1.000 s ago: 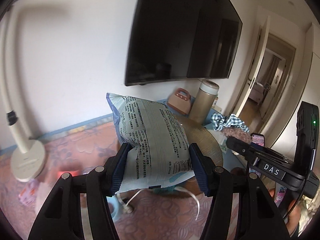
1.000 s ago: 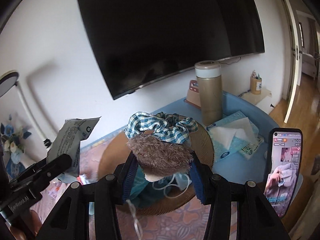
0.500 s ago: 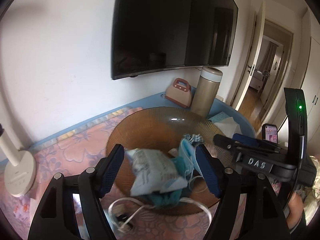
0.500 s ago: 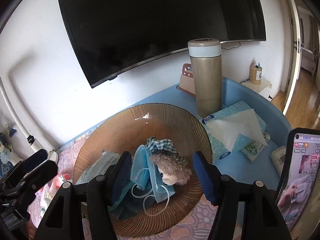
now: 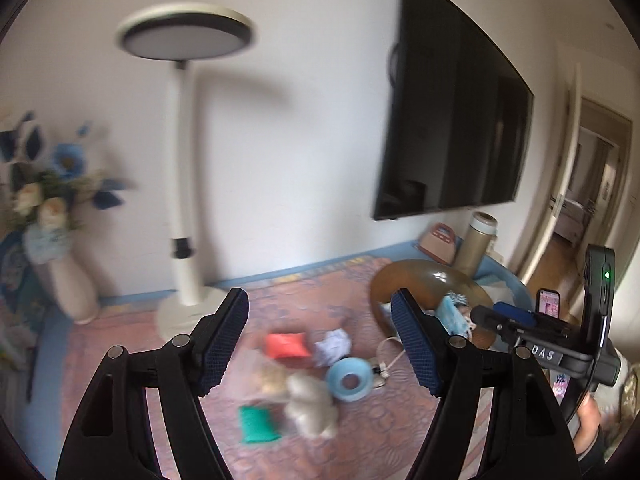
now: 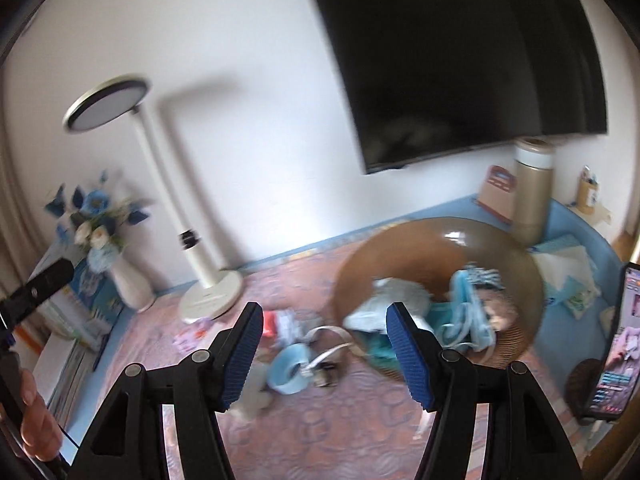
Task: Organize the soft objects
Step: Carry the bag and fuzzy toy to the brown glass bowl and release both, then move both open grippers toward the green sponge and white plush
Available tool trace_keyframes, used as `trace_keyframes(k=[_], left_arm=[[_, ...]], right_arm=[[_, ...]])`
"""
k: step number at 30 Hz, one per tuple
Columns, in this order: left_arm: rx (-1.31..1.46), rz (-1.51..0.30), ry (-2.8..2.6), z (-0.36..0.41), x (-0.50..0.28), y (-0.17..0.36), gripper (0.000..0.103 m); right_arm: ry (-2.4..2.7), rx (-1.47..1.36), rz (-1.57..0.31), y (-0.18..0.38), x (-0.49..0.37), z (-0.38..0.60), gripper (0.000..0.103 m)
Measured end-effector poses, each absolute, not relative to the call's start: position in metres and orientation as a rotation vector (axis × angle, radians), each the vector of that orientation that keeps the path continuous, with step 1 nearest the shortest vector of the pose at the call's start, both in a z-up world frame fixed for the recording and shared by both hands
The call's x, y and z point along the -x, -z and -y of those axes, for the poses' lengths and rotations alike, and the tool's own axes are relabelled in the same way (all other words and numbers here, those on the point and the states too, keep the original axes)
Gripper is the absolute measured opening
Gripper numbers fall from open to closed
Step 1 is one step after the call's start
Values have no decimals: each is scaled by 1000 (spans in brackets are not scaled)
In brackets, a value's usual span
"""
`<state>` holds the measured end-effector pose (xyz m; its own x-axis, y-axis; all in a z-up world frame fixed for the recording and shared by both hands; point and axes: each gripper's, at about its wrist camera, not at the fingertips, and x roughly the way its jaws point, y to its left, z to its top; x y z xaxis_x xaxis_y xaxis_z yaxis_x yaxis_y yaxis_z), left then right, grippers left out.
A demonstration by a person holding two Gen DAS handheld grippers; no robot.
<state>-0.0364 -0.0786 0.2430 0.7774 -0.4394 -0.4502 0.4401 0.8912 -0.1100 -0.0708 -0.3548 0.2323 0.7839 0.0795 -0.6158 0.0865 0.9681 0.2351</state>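
My left gripper point(image 5: 320, 340) is open and empty, above soft things on the pink cloth: a red pouch point(image 5: 287, 345), a green pouch point(image 5: 258, 424), a beige plush toy point(image 5: 312, 404) and a crumpled white piece point(image 5: 334, 346). My right gripper point(image 6: 324, 352) is open and empty, left of the brown bowl point(image 6: 400, 248). The bowl holds a tissue pack point(image 6: 396, 304), blue face masks point(image 6: 466, 316), a checked scrunchie point(image 6: 482, 276) and a furry piece point(image 6: 500, 312). The bowl also shows in the left wrist view point(image 5: 404, 276).
A blue tape roll point(image 5: 350, 378) and a white cable point(image 6: 326, 334) lie by the bowl. A white floor lamp point(image 5: 186, 216), a flower vase point(image 5: 66, 256), a thermos point(image 6: 534, 192), a tissue box point(image 6: 568, 268) and a phone point(image 6: 618, 340) stand around. Both views are blurred.
Both grippers let go of their loads into the bowl, opened, and swung back and left. The tissue pack, the scrunchie and the furry piece now lie in the bowl.
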Motion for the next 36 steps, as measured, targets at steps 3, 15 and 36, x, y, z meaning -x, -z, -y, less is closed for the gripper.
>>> trace_keyframes(k=[3,15,36], left_arm=[[20,-481,412,43,51,-241,74],[134,-715,292,-10,26,-69,79],[35,-694,292,8,32,-48,79]], right_arm=[[-63,-223,-679,-228,73,315,62],[-190,-159,-789,-104,60,239,62],[-188,-106,-800,-88,60,229,83]])
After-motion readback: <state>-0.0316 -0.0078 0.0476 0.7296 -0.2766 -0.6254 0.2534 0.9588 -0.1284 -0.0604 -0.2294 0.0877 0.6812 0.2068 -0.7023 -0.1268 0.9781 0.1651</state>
